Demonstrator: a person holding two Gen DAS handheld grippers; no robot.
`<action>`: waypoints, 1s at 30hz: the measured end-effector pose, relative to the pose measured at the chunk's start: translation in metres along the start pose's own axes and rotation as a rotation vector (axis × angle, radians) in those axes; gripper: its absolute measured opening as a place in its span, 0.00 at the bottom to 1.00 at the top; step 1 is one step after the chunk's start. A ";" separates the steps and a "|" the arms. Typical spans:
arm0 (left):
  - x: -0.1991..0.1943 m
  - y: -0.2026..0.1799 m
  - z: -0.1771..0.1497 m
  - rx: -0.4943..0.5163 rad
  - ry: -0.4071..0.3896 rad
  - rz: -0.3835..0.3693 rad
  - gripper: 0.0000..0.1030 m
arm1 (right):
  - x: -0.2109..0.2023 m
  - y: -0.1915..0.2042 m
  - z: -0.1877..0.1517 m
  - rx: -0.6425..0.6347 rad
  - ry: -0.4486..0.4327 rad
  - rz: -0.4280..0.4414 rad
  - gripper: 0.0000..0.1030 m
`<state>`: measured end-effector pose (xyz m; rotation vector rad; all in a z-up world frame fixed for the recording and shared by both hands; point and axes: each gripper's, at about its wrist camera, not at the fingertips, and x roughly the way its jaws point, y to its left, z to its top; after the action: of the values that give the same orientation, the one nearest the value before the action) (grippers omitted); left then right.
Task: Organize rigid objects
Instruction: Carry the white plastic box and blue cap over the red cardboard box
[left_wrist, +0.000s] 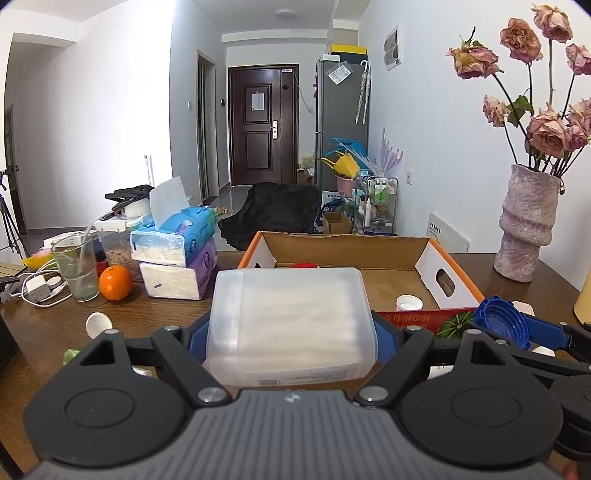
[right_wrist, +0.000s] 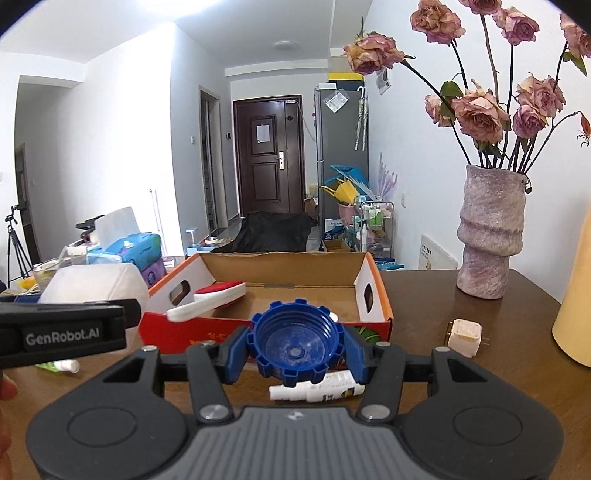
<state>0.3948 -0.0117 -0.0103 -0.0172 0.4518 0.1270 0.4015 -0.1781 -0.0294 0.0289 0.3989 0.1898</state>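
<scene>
Above bench, short of box (right_wrist: 373, 295): carrying for sorting
Left fingers (left_wrist: 388, 338): gripping translucent case (left_wrist: 291, 321)
Right fingers (right_wrist: 234, 354): gripping blue cap (right_wrist: 295, 345)

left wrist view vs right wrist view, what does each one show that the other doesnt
Only the left wrist view shows the orange, the glass with a straw and a white cap inside the cardboard box.

Only the right wrist view shows the white charger plug on the table, the white tube lying under the right gripper, and the red and white brush in the box.

Both show the box, the vase of dried roses, the tissue packs, the translucent container in the left gripper and the blue cap in the right.
</scene>
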 end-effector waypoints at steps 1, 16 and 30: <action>0.004 -0.001 0.001 0.001 0.002 -0.002 0.81 | 0.003 -0.002 0.001 0.002 0.001 -0.004 0.51; 0.047 -0.015 0.020 -0.004 -0.002 -0.022 0.81 | 0.049 -0.022 0.021 0.031 0.014 -0.029 0.51; 0.091 -0.019 0.040 -0.006 -0.009 -0.019 0.81 | 0.092 -0.020 0.040 0.033 0.009 -0.033 0.51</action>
<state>0.4962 -0.0181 -0.0142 -0.0272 0.4421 0.1094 0.5038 -0.1800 -0.0292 0.0538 0.4116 0.1507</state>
